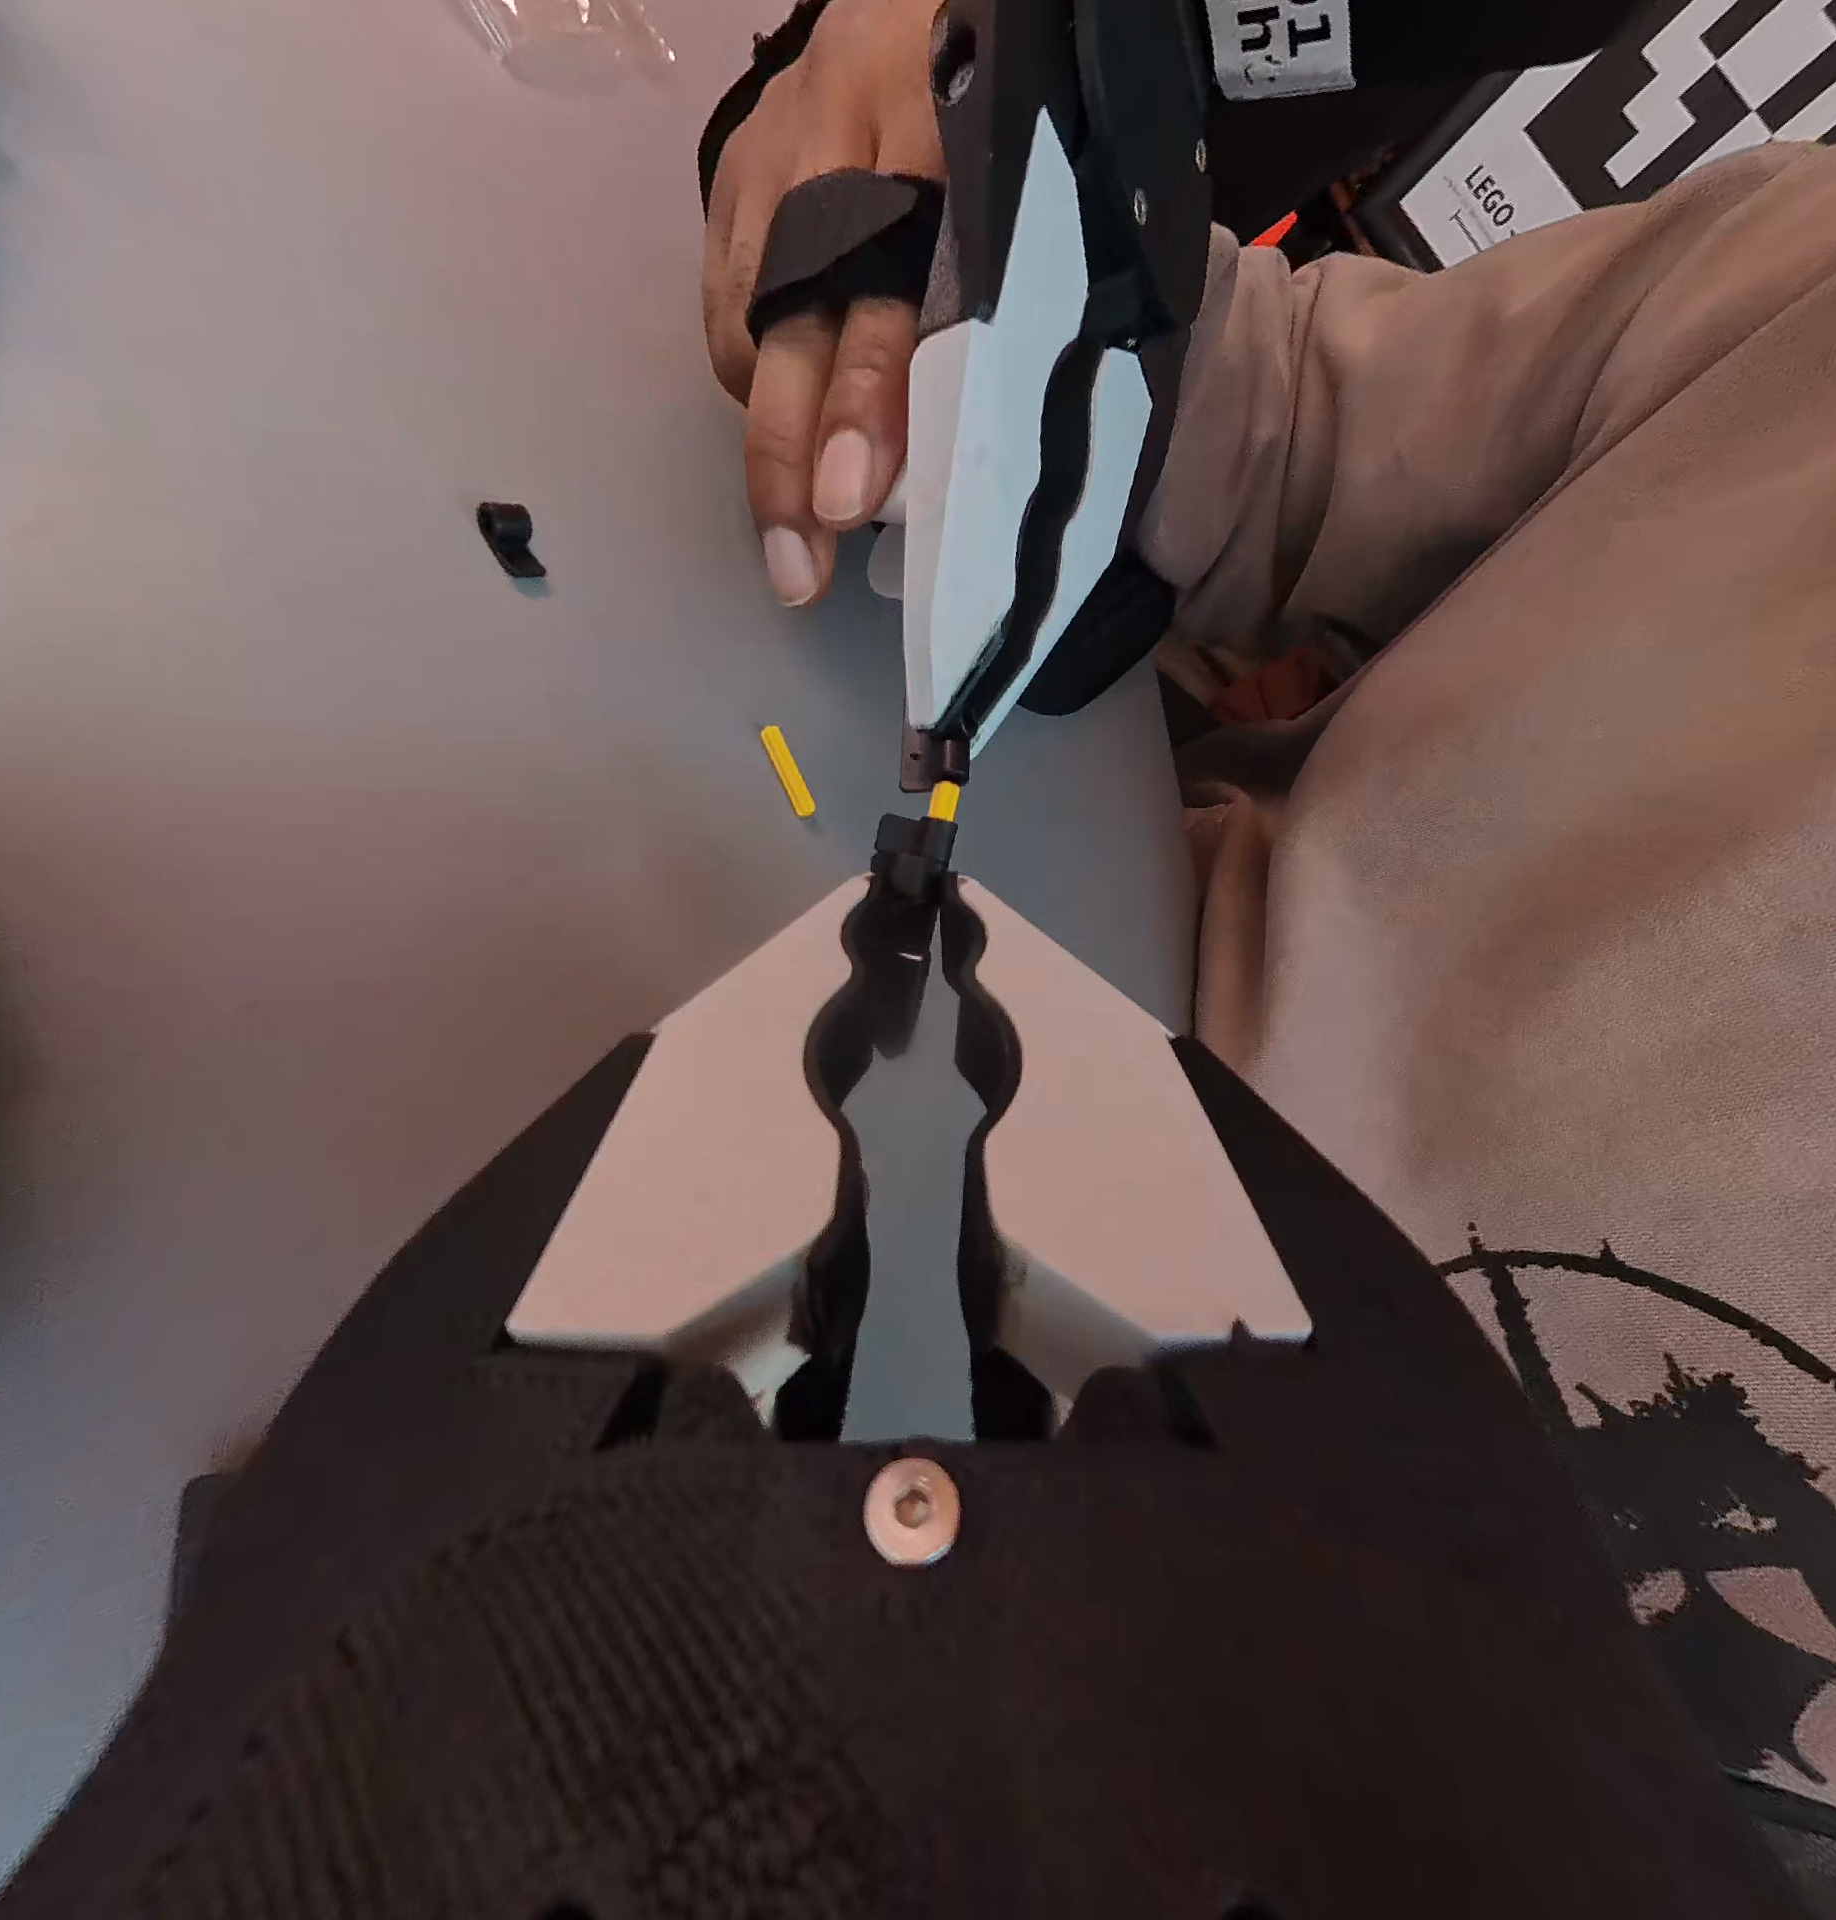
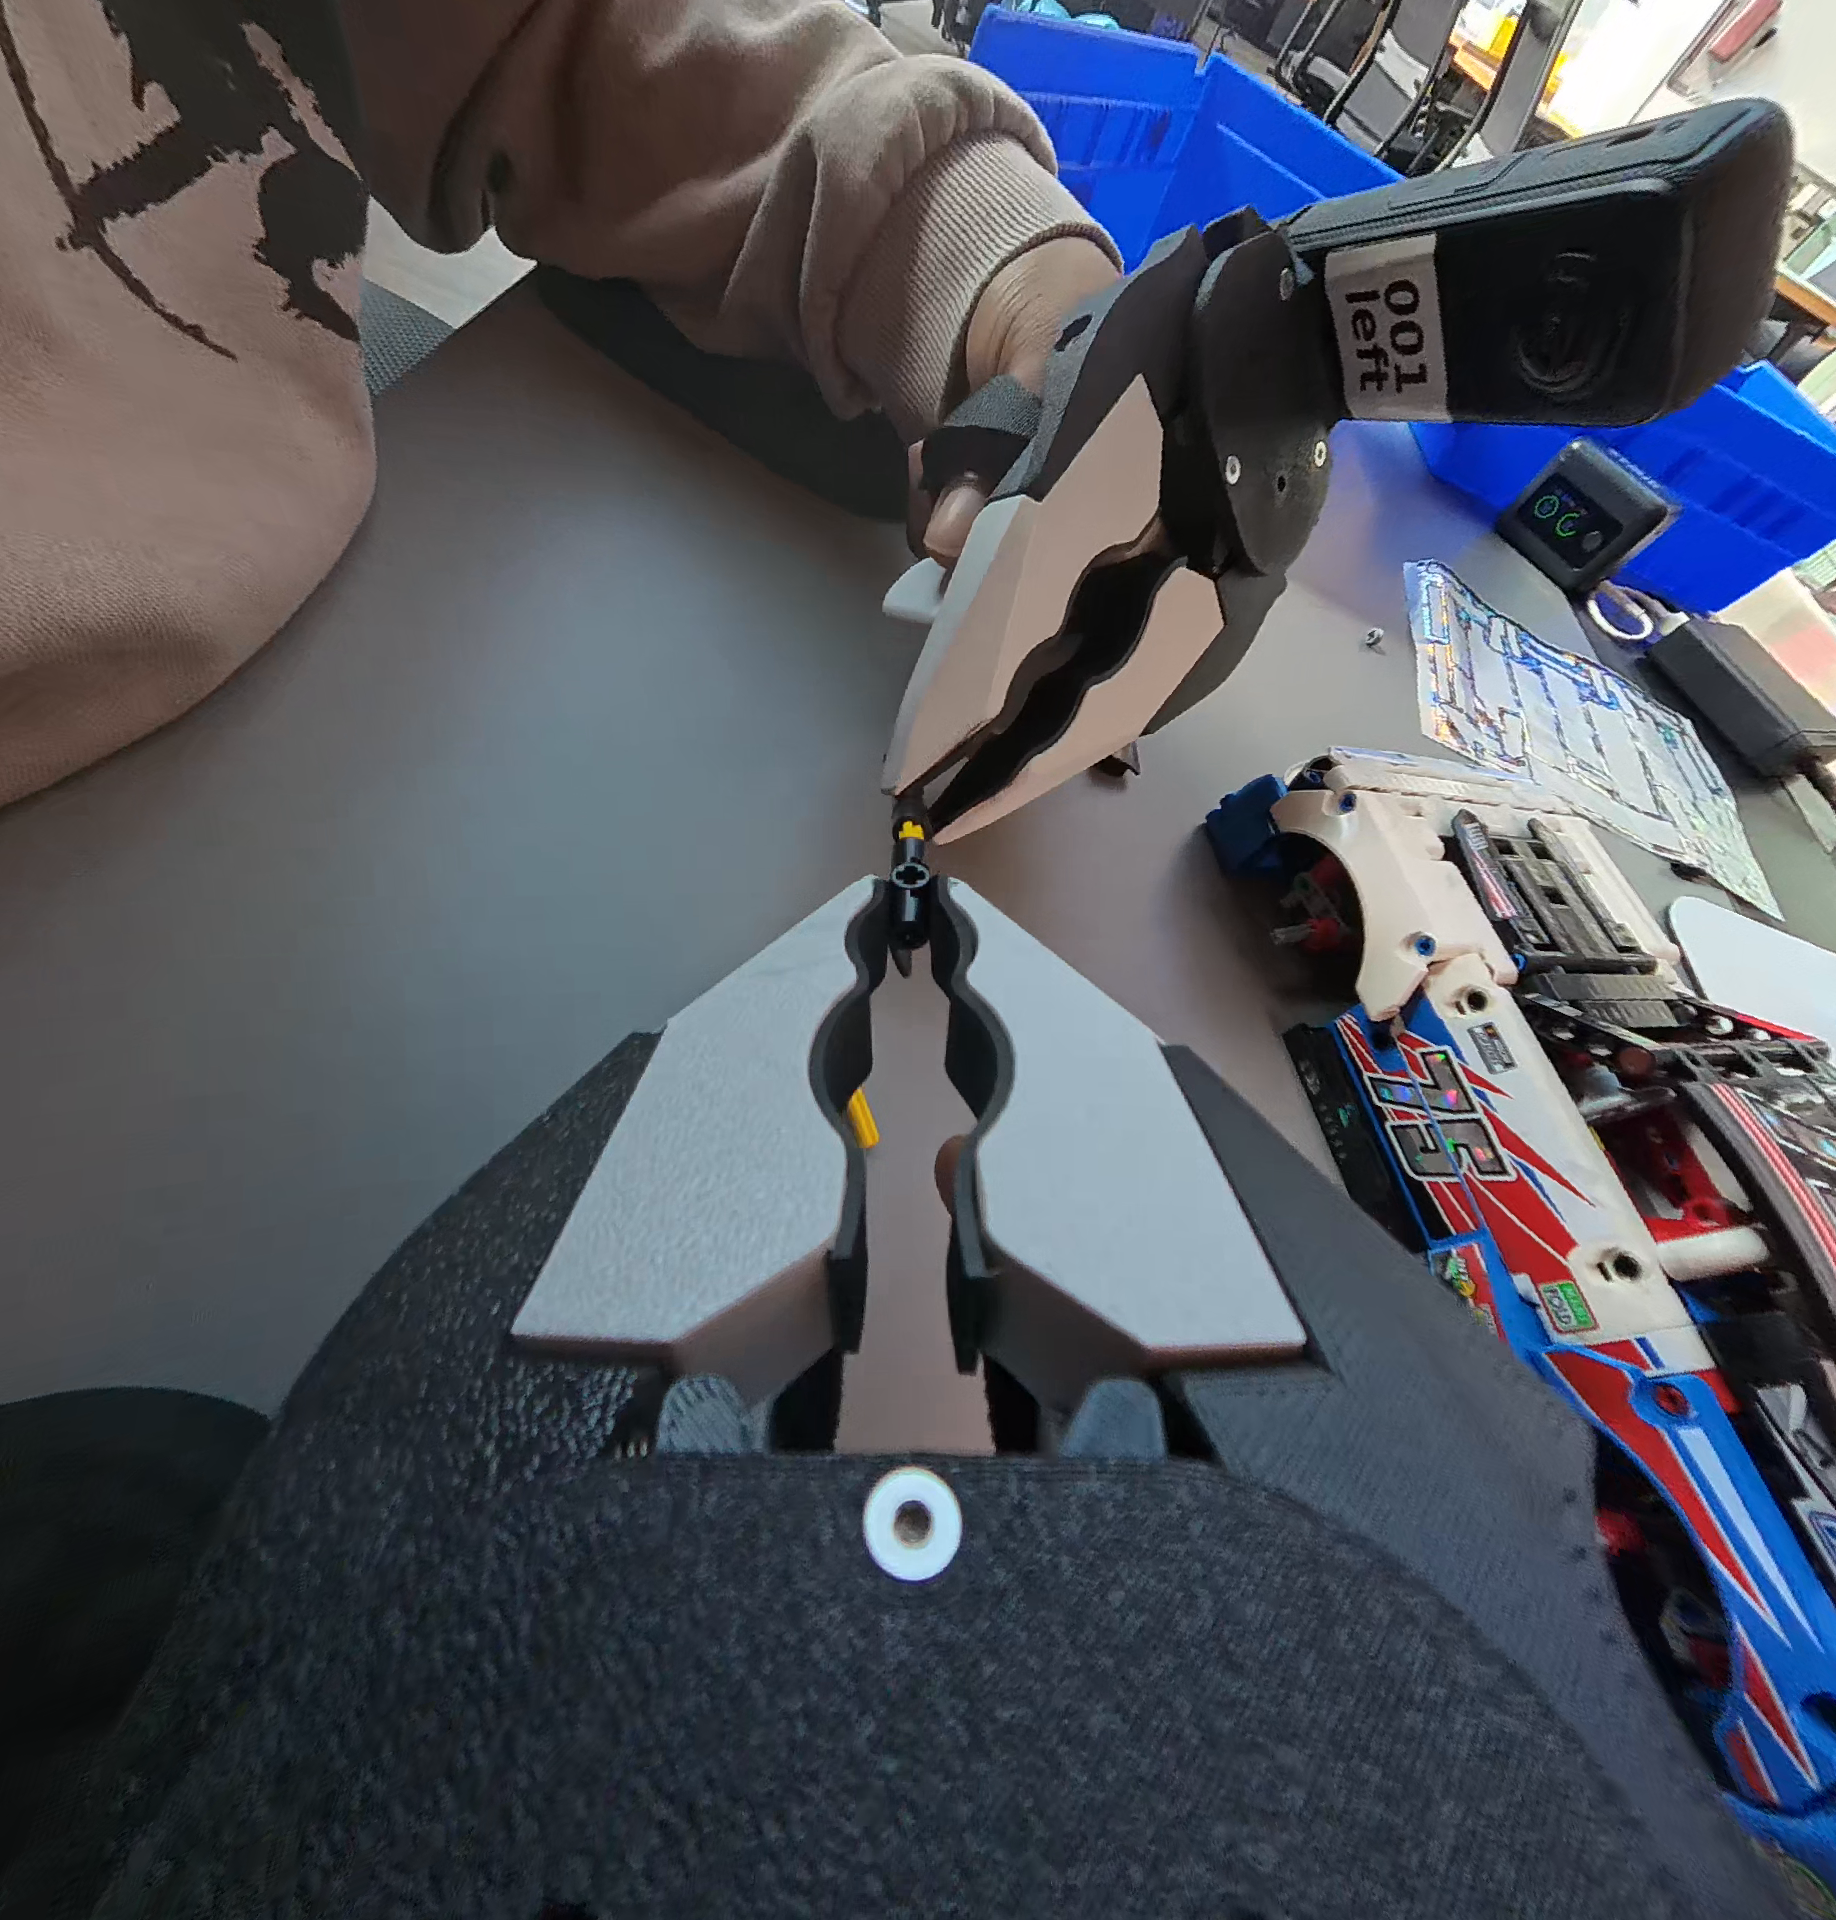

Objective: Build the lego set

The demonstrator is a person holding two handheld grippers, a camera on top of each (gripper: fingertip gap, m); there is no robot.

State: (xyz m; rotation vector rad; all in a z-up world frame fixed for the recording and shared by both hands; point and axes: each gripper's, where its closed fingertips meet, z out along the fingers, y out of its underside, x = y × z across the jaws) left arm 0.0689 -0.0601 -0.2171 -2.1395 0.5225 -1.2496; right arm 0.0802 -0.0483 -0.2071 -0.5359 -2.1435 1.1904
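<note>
My left gripper is shut on a small black connector. A short yellow axle runs from it to a second black connector. The right gripper holds that one from above, held by a person's hand. In the right wrist view my right gripper is shut on its black connector. The left gripper comes in from the upper right with its black piece and the yellow axle. Both are held just above the grey table.
A loose yellow axle and a black piece lie on the table. A part-built red, white and blue Lego car lies to the right, with a sticker sheet, a small screen device and blue bins behind. The person's torso is close. My two grippers' fingertips are within a few centimetres of each other.
</note>
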